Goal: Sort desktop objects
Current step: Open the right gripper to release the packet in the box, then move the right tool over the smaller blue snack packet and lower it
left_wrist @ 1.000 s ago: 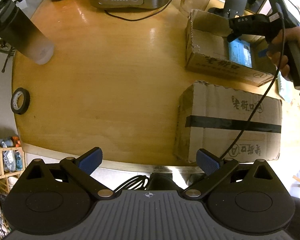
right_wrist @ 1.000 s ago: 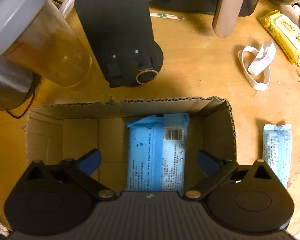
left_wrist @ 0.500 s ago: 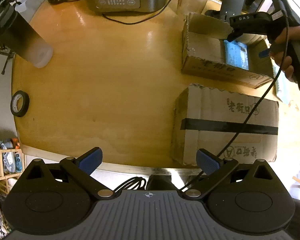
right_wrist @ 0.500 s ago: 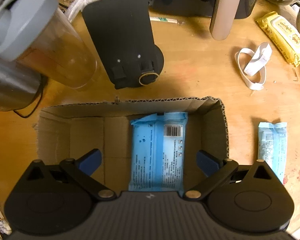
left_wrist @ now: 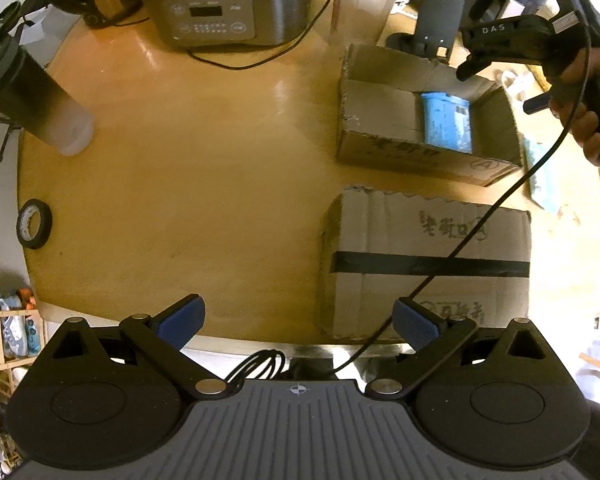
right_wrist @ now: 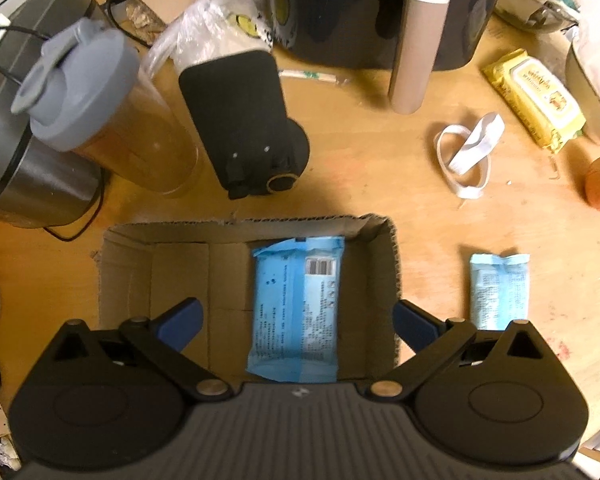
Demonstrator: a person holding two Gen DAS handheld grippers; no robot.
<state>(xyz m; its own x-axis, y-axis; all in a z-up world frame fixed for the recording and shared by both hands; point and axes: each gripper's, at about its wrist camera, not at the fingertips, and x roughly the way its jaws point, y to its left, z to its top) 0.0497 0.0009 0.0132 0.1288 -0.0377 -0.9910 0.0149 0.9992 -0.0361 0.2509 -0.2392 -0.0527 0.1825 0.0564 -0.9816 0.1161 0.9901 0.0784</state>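
From the left wrist view, the left tongs (left_wrist: 298,316) hang wide apart and empty over the near edge of the round wooden table (left_wrist: 188,160), beside a closed cardboard box with black tape (left_wrist: 424,264), while a person's hand (left_wrist: 580,100) holds the right tongs (left_wrist: 466,70) above the open brown cardboard box (left_wrist: 380,128). Through the right wrist view, the right tongs (right_wrist: 296,320) hover spread wide, gripping nothing, over that open box (right_wrist: 180,276), where a blue plastic wipes packet (right_wrist: 296,304) lies flat inside; a second pale blue packet (right_wrist: 498,288) lies on the table just right of the box.
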